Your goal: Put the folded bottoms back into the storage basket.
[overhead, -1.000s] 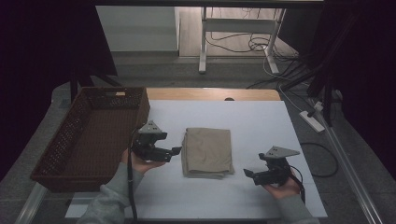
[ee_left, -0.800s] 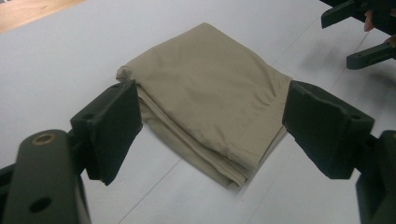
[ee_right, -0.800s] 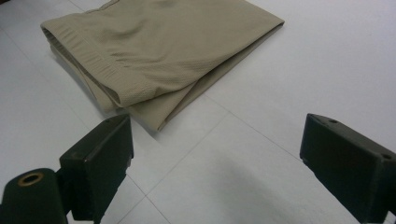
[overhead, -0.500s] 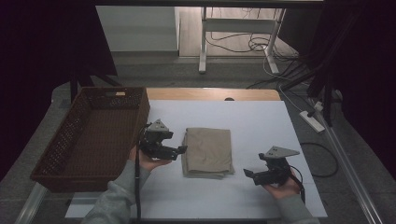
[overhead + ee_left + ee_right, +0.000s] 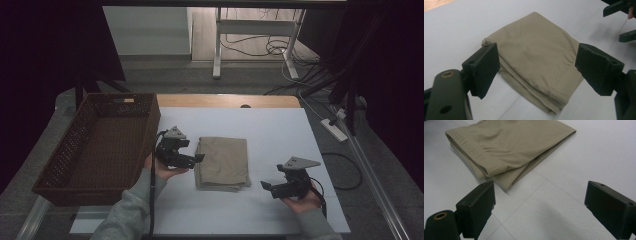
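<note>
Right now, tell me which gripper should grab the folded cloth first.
Left. The left gripper sits at the edge of the folded cloth, jaws open around it; the right gripper is apart on bare table.

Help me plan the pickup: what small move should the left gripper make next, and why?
Probably ease the left gripper forward and shut it on the folded cloth: its jaws stand open, straddling the near edge, gripping nothing.

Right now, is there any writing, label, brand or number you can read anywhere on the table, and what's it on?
None readable.
The folded beige cloth shows no tag or print.
The wicker basket has a pale patch on its far wall, too small to tell if it bears writing.
Both grippers, left and right, show no markings.
</note>
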The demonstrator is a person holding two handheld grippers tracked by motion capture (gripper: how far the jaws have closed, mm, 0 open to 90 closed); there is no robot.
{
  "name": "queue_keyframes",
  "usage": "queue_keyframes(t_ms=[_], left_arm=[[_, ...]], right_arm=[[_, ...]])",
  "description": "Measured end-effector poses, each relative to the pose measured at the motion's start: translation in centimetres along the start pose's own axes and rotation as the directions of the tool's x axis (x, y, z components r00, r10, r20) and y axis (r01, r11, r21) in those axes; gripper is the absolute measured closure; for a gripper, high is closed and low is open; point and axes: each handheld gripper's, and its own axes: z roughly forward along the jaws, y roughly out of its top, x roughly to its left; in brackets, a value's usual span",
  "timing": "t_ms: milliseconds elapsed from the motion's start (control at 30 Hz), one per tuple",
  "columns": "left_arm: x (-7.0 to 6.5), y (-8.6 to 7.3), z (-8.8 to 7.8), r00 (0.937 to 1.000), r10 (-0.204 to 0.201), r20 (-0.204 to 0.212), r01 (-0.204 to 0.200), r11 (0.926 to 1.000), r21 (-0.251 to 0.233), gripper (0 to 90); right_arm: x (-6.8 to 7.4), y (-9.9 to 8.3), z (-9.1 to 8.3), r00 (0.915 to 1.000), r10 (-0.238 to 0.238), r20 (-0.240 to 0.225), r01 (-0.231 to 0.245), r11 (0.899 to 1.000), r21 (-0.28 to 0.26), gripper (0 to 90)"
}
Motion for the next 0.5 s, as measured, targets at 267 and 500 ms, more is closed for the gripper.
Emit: queue_keyframes(t_ms=[267,500], left_arm=[[0.4,0.3,1.3,0.9999,-0.007,0.007,0.007,0.9999,0.009,19.1],[1.0,0.4,2.4,0.9997,-0.022,0.011,0.021,0.9997,0.011,19.1]], right_arm=[[0.0,0.0,0.1,1.0,-0.002,-0.001,0.002,1.0,0.004,9.9],[0.0,-0.1,0.1,1.0,-0.001,0.0,0.001,1.0,0.005,9.9]])
